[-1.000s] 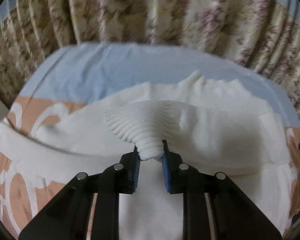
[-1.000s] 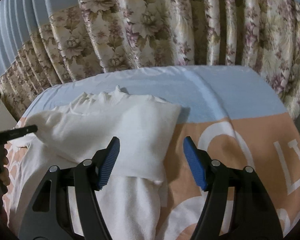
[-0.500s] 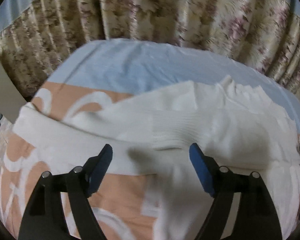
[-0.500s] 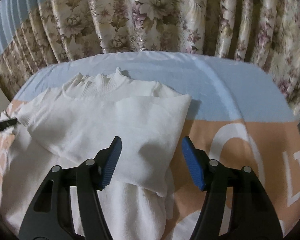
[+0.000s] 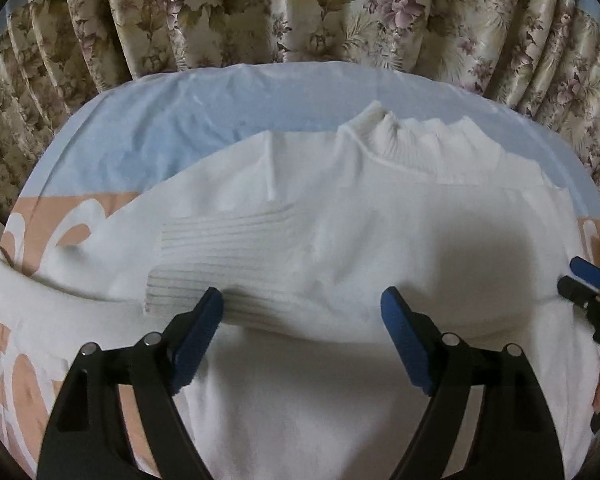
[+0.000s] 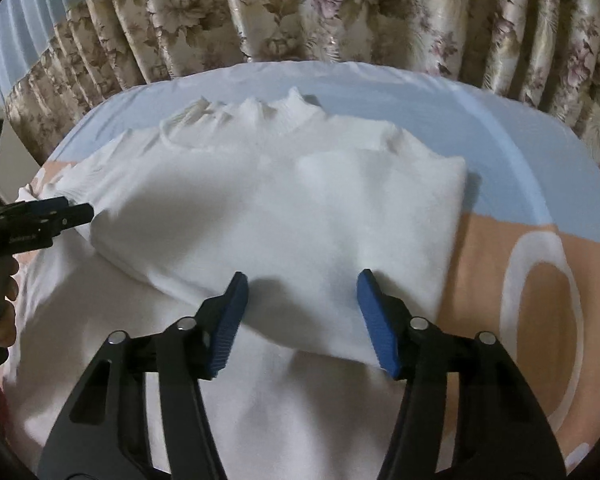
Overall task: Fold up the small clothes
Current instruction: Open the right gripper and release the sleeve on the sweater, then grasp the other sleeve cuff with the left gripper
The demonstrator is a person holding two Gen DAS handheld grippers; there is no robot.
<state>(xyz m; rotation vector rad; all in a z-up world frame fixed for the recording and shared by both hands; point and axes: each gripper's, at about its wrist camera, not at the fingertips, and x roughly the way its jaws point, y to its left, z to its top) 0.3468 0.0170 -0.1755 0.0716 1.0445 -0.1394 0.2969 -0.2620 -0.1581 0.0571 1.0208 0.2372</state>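
Observation:
A white knit sweater (image 5: 340,240) lies flat on the bed, collar (image 5: 412,140) toward the curtain. One sleeve is folded across the chest, its ribbed cuff (image 5: 220,264) lying just in front of my left gripper (image 5: 300,300). That gripper is open and empty above the sweater. In the right wrist view the sweater (image 6: 280,220) shows with the folded sleeve on top. My right gripper (image 6: 300,284) is open and empty over the sleeve's near edge. The left gripper also shows in the right wrist view (image 6: 52,216), at the left by the cuff.
The bed sheet (image 5: 148,128) is light blue at the far end and peach with white shapes (image 6: 540,280) nearer. A floral curtain (image 5: 300,8) hangs right behind the bed. The sweater's other sleeve (image 5: 28,304) stretches to the left edge.
My left gripper let go of the ribbed cuff, opened wide and pulled back. The cuff now lies flat on the sweater. My right gripper moved left over the folded sleeve.

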